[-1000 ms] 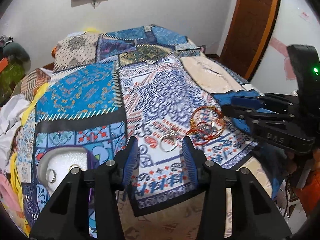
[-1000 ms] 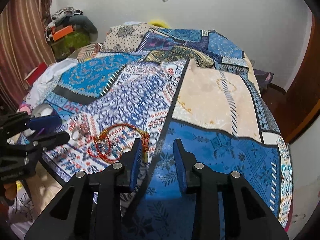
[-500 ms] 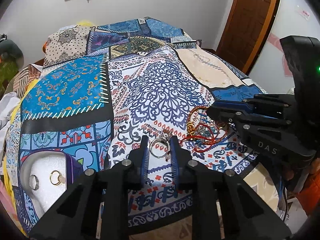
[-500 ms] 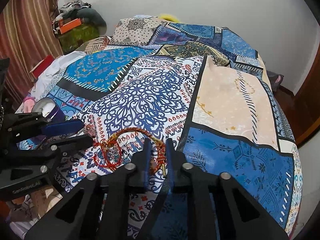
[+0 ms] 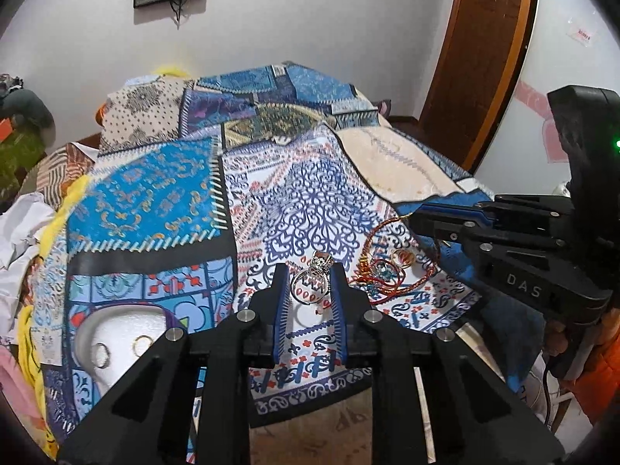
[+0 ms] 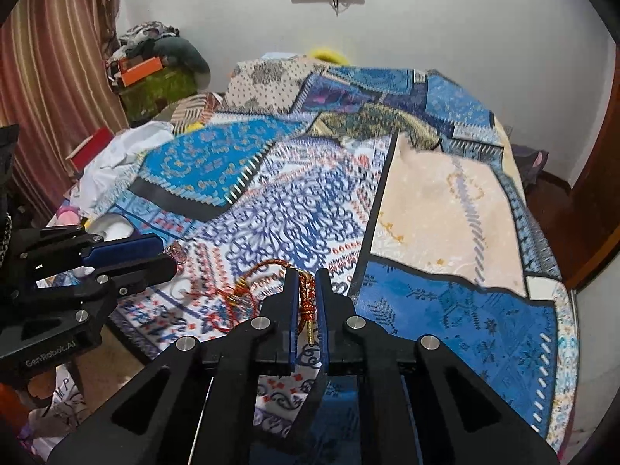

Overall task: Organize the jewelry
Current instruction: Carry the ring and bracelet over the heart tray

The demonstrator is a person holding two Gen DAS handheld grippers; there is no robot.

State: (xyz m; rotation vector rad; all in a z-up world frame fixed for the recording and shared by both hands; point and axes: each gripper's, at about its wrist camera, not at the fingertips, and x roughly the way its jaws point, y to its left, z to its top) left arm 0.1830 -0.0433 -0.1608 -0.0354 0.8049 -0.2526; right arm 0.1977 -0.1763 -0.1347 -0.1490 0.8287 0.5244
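Between left fingers (image 5: 279, 298), a jewelled silver ring (image 5: 312, 286).

The left tongs (image 5: 309, 290) point down toward the bed (image 5: 155, 209), blue pads pinched on a silver ring (image 5: 310, 281). The right tongs (image 6: 307, 302), just beside them, point down likewise, clamped on a red-gold cord (image 6: 308, 302).
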